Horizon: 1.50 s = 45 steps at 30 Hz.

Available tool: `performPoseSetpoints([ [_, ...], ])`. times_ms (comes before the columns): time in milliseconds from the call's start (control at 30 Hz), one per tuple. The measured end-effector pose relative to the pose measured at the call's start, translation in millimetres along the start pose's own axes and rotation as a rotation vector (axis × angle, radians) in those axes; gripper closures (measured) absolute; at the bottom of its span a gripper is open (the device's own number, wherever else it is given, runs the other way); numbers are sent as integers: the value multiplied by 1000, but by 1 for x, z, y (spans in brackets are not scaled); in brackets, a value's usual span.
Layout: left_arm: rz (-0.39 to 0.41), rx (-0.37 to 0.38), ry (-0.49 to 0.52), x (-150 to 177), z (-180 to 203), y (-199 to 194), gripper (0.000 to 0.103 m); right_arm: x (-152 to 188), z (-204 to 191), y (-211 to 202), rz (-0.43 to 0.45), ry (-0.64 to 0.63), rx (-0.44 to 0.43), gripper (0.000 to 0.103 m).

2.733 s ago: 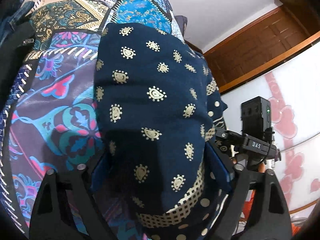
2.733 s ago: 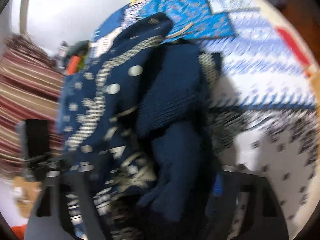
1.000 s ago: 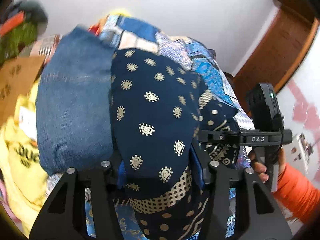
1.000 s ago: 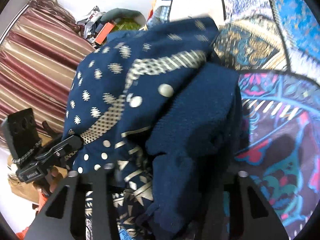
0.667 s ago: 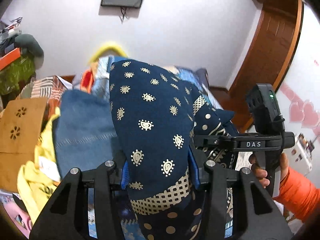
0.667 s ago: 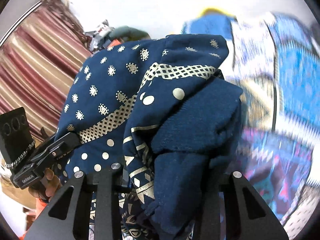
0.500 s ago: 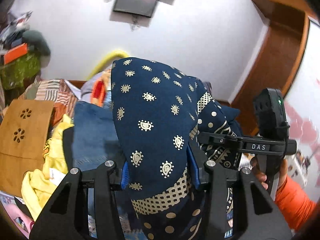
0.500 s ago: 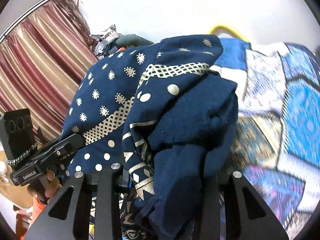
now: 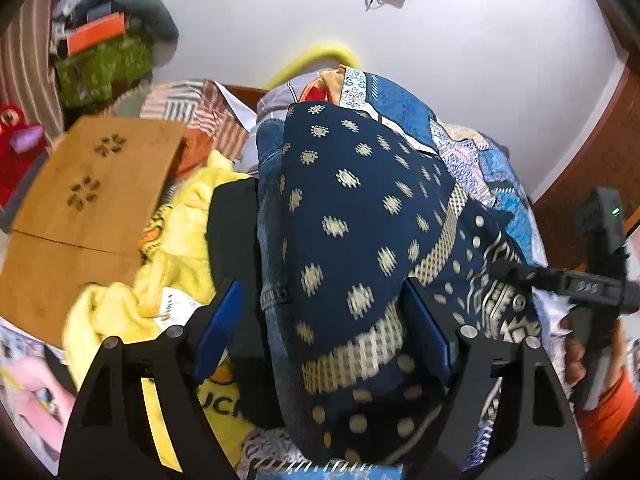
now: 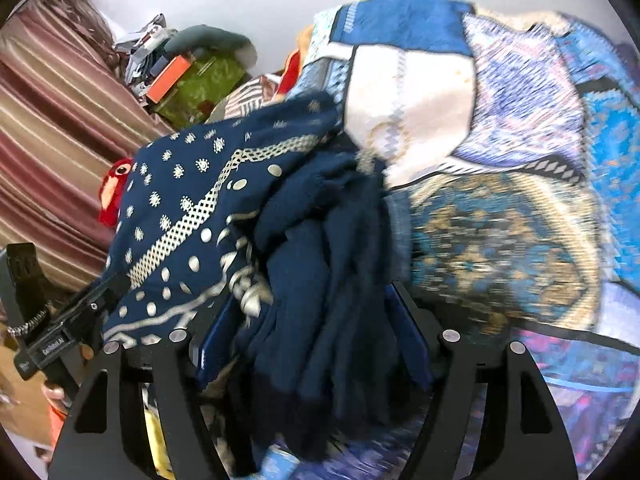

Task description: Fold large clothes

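Navy printed garment (image 9: 360,216), already bundled into a thick folded wad, is sitting on top of a pile of clothes at the edge of the patchwork bedspread (image 10: 520,152), with what looks like denim (image 9: 269,148) peeking out just under its left side and a yellow garment (image 9: 188,216) heaped beside that. Left gripper (image 9: 320,328) has its jaws opening right now: the left blue pad (image 9: 218,326) stands clear of the cloth with a visible gap, while the right pad sits right against the bundle's edge, so I'd call it let go rather than clamped. Right gripper (image 10: 308,340) is doing the same at the other end, jaws opening, with the plain dark blue folds still bunched between the pads; the frame is blurry there, but the pads look spread apart rather than squeezing. My read is that both ends were carried together so the fold wouldn't fall apart, and the bundle is being dropped onto the stack of finished stuff, which makes sense given the wooden board (image 9: 92,188) and other clutter leave no flat spot nearby. The other hand (image 9: 576,356) in an orange sleeve shows at the right edge of the left view. Fold looks basically done for this piece; the loose end on the right side could still slump open once released.
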<state>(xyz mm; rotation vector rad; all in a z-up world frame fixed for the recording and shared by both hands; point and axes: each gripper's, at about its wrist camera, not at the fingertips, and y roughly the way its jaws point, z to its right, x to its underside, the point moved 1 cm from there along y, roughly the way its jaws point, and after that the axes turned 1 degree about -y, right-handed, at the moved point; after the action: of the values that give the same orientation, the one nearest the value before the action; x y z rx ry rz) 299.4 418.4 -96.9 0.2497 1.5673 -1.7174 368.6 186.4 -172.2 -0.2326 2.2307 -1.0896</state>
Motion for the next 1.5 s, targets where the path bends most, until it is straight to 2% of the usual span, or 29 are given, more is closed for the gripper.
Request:
performPoseSetpoints([
  [100,8,-25,57,15,15,-15,22,1,-10,-15,25,-51,89,34],
  [200,3,-83,121,37,26,-24,22,4,-12,-37,58,-98,207,34],
  [267,0,-124,144,51,32,-32,22,-1,-21,-52,81,-132,232,34],
  [400,40,-163,157,71,44,-71,22,17,-34,-95,166,-174,219,34],
  [500,124,-158,140,73,57,-120,22,33,-54,-132,240,-197,192,34],
  [700,380,-135,98,83,93,-244,22,71,-106,-227,476,-282,141,34],
  [867,564,-84,106,112,128,-330,22,113,-143,-295,657,-338,85,34],
  [967,669,-82,135,137,150,-368,22,145,-163,-326,763,-378,76,33],
  [1100,768,-70,159,172,171,-399,22,179,-180,-340,835,-422,87,33],
  [1267,825,-103,184,206,189,-411,21,206,-192,-337,879,-443,142,31],
  [1400,840,-138,176,223,197,-411,6,213,-198,-332,893,-428,201,15],
  [1500,849,-149,164,225,197,-408,1,212,-200,-329,914,-409,263,1],
])
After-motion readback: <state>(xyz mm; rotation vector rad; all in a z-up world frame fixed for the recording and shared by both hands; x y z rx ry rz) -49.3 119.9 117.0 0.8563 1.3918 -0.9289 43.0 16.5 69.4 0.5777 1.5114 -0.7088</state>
